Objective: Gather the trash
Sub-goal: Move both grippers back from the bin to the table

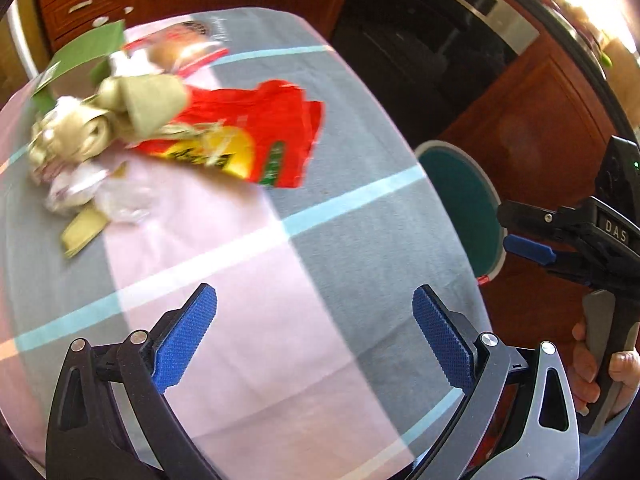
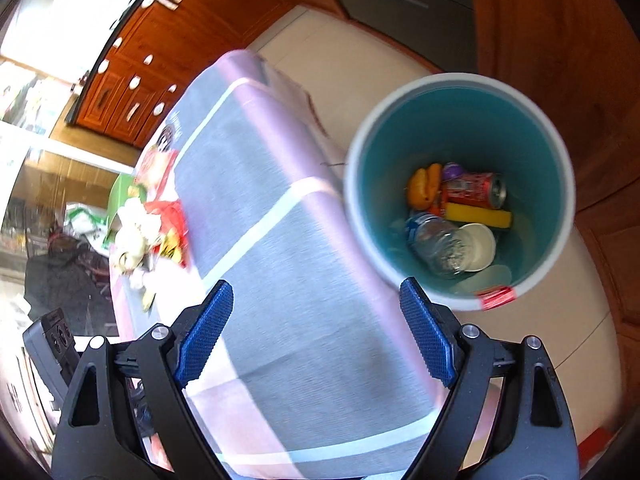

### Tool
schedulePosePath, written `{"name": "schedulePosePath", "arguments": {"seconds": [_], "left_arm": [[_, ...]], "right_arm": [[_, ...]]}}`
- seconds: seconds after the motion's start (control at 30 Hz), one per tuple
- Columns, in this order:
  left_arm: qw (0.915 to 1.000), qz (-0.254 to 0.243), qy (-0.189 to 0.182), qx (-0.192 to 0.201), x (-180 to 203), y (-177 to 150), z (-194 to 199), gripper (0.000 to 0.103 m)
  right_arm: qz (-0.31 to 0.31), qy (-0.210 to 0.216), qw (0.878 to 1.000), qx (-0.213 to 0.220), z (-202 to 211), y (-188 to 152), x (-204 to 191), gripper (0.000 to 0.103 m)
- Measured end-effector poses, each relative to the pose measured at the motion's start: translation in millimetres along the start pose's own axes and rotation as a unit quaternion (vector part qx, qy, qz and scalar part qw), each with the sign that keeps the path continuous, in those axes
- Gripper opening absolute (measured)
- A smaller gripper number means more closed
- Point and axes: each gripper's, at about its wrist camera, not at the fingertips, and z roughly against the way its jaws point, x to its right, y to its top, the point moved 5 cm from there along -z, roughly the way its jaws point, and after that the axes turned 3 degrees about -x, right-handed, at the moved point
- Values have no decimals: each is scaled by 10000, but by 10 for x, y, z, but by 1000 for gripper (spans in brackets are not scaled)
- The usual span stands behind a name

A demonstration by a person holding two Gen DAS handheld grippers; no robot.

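Observation:
A heap of trash lies at the far left of the table: a red snack bag, crumpled beige paper, clear plastic wrap and a green sheet. My left gripper hangs open over bare checked cloth, well short of the heap. In the right wrist view the same heap shows far left. My right gripper is open and holds nothing, above the table's edge beside the teal bin. Inside the bin lie a red can, a clear bottle, a yellow block and orange peel.
The bin stands on the floor just off the table's right edge. The right gripper and the hand holding it show at the right of the left wrist view. Wooden drawers and a dark oven stand beyond the tablecloth.

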Motion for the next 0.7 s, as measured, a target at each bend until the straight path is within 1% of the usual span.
{"name": "schedulePosePath", "arguments": {"seconds": [0.07, 0.27, 0.5, 0.7], "left_arm": [[9998, 174, 4, 65, -149, -44, 132, 99], [9973, 693, -15, 262, -726, -110, 309, 99], [9907, 1293, -14, 421, -1308, -96, 369, 99], [9854, 1617, 49, 528, -1654, -86, 419, 99]], "right_arm": [[124, -30, 9999, -22, -18, -33, -147, 81], [448, -129, 9989, -84, -107, -133, -556, 81], [797, -226, 9963, -212, -268, -162, -980, 81], [1014, -318, 9938, -331, -471, -93, -1268, 81]]}}
